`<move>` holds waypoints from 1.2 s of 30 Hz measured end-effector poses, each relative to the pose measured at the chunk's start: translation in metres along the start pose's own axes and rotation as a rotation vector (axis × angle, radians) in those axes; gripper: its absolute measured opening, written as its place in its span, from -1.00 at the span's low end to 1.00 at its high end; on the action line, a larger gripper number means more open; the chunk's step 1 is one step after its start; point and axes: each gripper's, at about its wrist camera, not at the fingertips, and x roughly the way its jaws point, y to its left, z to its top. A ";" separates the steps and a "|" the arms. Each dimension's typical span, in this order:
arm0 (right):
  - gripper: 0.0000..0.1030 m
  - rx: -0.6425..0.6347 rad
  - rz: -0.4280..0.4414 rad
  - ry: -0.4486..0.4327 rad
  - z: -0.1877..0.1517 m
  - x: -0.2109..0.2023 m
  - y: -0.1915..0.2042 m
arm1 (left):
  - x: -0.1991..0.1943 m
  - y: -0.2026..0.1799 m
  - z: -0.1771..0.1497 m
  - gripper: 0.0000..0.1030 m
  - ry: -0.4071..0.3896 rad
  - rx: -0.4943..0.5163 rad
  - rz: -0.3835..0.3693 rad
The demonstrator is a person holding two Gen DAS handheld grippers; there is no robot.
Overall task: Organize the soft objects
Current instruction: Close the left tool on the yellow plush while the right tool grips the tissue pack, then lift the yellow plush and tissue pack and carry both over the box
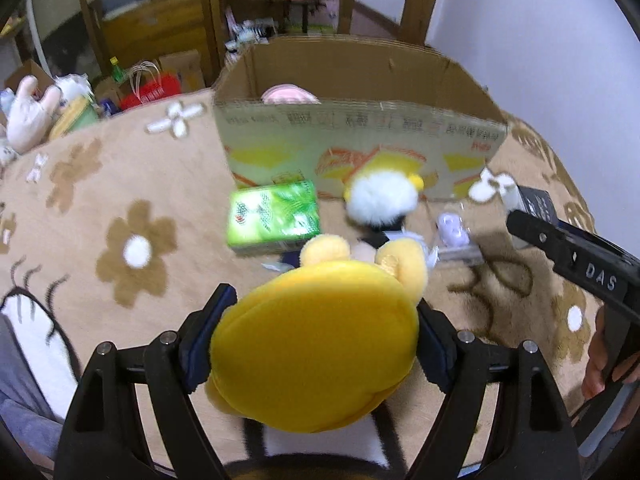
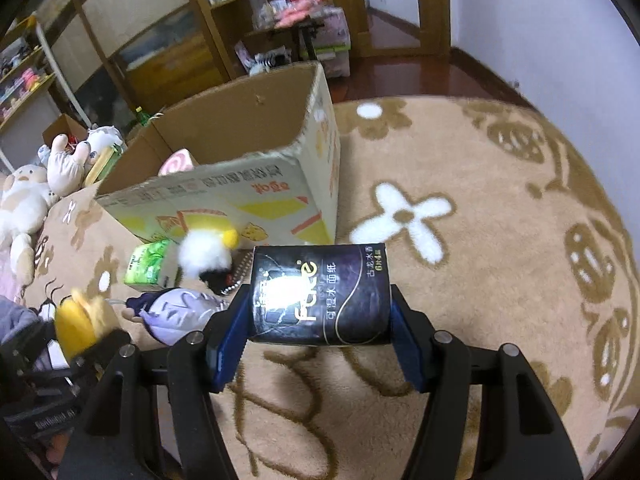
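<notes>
Big tan rug (image 2: 500, 208) with brown and white flowers, all across the floor. On the rug, an open cardboard box (image 1: 360, 136), at 12 o'clock in the left wrist view and at 10 o'clock in the right wrist view. Inside the box, something soft and pink (image 1: 290, 96), poking up near the front wall. Squeezed in the left gripper (image 1: 320, 332): a round yellow plush toy (image 1: 316, 344), fat and bright, at 6 o'clock in its own view, pads tight on both sides, jaws about halfway apart around it. Squeezed in the right gripper (image 2: 316, 320): a dark pack of tissues (image 2: 320, 292) with shiny writing, just below the middle of its view, blue pads flat on its two ends, jaws about halfway apart too. Both held up off the rug. In front of the box, a green tissue pack (image 1: 274, 216), lying near 11 o'clock from the yellow toy. Just beside the green pack, a fluffy white plush (image 1: 380, 198) with yellow bits and a black part under it, close to the box wall. Near that, a small purple doll (image 2: 180, 312), lying at 9 o'clock from the dark pack. Far off at 9 o'clock, past the rug edge, a pile of pale stuffed animals (image 2: 28, 200). Blurry in places.
</notes>
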 end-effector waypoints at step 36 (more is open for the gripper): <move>0.31 -0.104 0.001 -0.458 0.045 -0.083 0.043 | -0.087 -0.005 0.091 0.57 -0.505 0.133 0.099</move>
